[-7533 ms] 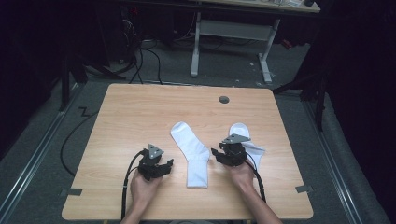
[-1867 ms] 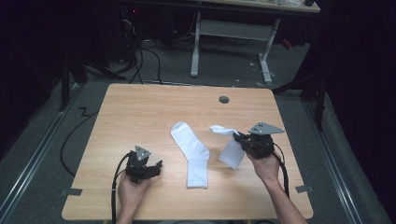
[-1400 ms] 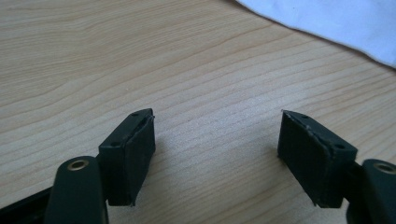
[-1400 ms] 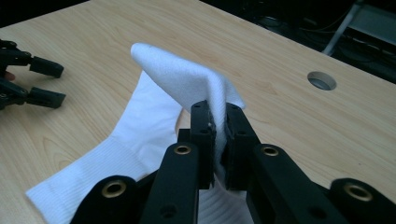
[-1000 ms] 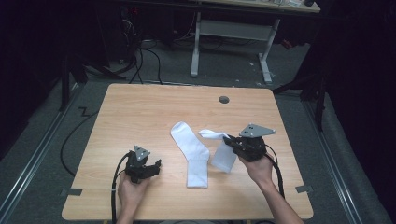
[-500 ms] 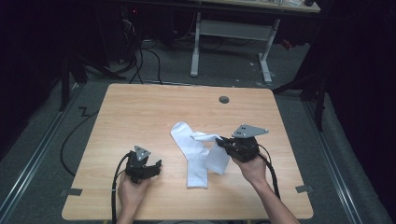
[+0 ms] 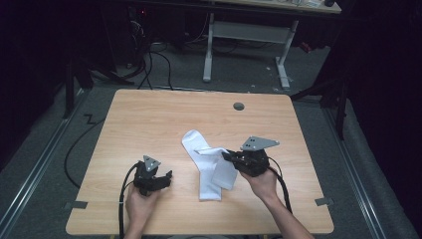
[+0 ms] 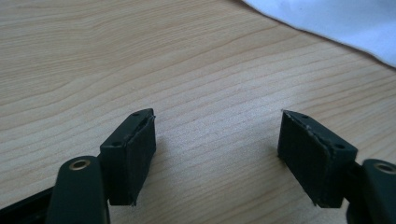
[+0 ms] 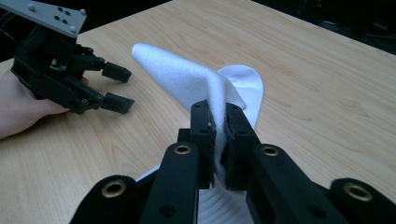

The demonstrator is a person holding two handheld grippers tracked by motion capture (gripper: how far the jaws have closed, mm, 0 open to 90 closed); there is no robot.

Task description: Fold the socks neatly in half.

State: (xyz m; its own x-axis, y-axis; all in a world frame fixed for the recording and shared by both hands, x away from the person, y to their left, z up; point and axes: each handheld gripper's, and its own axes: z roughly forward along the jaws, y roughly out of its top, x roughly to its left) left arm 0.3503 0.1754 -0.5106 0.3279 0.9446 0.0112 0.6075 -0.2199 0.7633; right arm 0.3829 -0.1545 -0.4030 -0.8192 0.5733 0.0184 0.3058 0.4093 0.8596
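The right gripper [image 7: 230, 157] is clamped on a white sock [image 7: 221, 167]; in the right gripper view its two black jaws pinch a fold of the cloth [image 9: 217, 100] between them. The left gripper [image 7: 165, 178] stands with its jaws apart and nothing between them, low over the bare wood.

The held sock hangs from the jaws in a bent shape: one thin part runs from the grip toward the left, the wider part drops down toward the person. It is plain white, soft, with fine ribbed knit, and it lies partly over a second white sock [image 7: 199, 159]. This second sock lies flat near the middle of the table [image 7: 149, 114]. Its long axis goes from the far left to the near right, then it turns at the heel and points toward the person's edge.

The left gripper rests on the table left of both socks, apart from them
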